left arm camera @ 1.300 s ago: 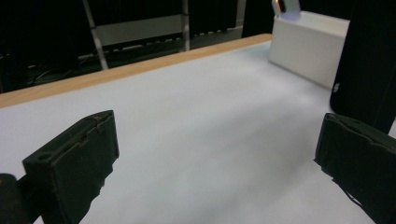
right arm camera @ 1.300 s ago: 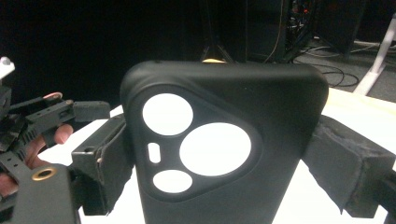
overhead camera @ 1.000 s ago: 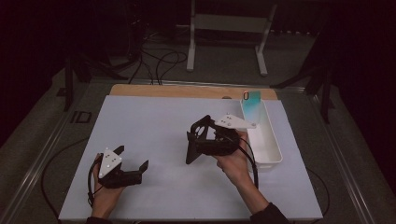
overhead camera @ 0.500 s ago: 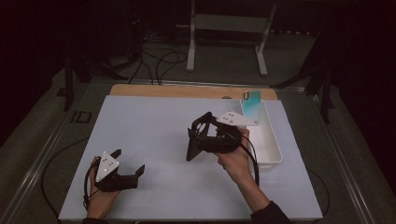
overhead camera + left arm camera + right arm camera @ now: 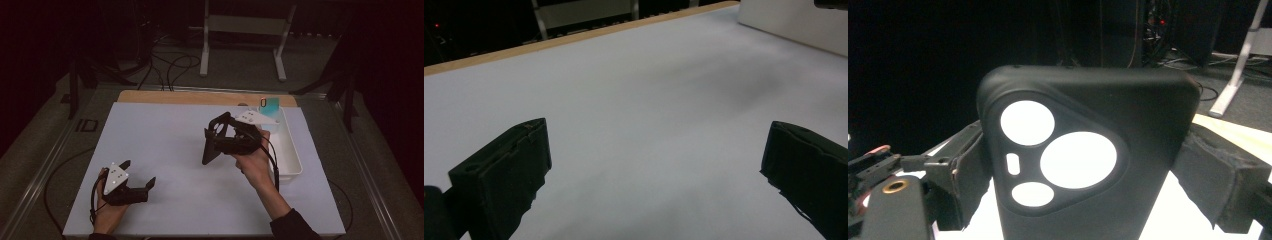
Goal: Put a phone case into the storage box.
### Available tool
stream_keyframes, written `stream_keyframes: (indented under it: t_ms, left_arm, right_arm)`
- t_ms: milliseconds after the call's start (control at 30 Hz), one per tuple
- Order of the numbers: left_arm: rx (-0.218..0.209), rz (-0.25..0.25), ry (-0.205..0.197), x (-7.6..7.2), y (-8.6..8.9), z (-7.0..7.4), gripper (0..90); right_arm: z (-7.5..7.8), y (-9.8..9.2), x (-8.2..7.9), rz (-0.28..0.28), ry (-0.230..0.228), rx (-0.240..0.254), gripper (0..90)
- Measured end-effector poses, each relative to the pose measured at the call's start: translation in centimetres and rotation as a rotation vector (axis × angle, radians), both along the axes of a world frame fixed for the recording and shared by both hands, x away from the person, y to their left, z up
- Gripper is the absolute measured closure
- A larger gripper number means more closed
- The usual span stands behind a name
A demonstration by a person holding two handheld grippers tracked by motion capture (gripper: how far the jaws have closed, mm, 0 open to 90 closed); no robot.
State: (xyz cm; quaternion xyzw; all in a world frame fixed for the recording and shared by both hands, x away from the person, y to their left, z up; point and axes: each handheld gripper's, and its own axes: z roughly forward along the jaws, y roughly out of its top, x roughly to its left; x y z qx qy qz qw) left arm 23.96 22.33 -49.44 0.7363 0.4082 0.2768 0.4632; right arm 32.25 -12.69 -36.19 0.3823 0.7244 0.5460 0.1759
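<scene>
Left gripper (image 5: 656, 175) jaws stand wide apart, empty, over white table surface (image 5: 649, 100); white tray (image 5: 794, 25) far right.

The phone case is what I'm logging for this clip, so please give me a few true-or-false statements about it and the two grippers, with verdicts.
1. The right gripper grips the black phone case by its two sides. True.
2. The phone case lies flat on the white mat. False: it is held up above the mat, as the high view shows.
3. The left gripper has its jaws apart with nothing between them. True.
4. The left gripper is inside the white tray. False: it is low over the mat's near left part, while the tray sits at the mat's right side.
5. The case has round camera cut-outs. True: three round ones and a small slot.
</scene>
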Motion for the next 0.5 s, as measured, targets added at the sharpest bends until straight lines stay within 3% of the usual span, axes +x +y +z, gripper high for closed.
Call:
stream_keyframes:
  t_ms: [500]
  left_arm:
    - [0.006,0.004,-0.001,-0.1,-0.1,-0.1,0.0]
  right_arm:
    - [0.3,-1.2,2.0,-0.057,0.011,-0.007,14.1]
